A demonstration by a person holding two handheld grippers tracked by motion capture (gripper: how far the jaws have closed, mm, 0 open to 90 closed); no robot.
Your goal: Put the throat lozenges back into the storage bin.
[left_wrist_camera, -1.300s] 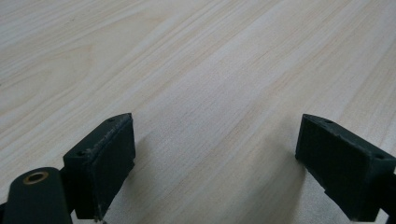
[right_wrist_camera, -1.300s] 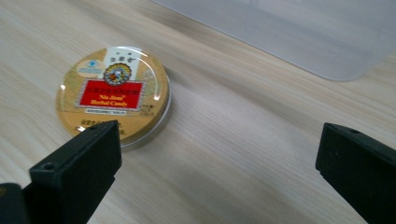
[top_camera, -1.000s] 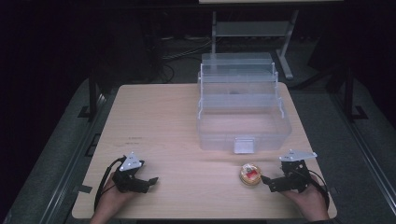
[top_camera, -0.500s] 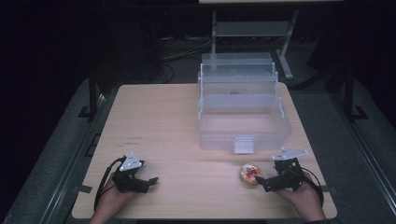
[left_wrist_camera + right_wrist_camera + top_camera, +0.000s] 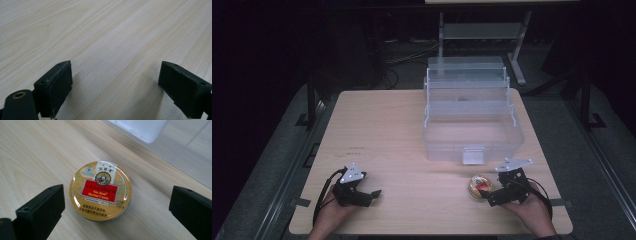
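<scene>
Round gold candy tin with red label (image 5: 100, 190) lies flat, lid up, on pale wooden bench (image 5: 412, 125), near front edge, just in front of clear plastic tiered storage box (image 5: 469, 112). Right hand-held gripper (image 5: 488, 195) low beside tin, jaws spread wide, tin lined up between them but untouched; looks like approach for side grasp. Left hand-held gripper (image 5: 374, 195) rests at bench's near left, released, jaws apart over bare wood, likely waiting. Box stands open, presumably ready to receive tin.
</scene>
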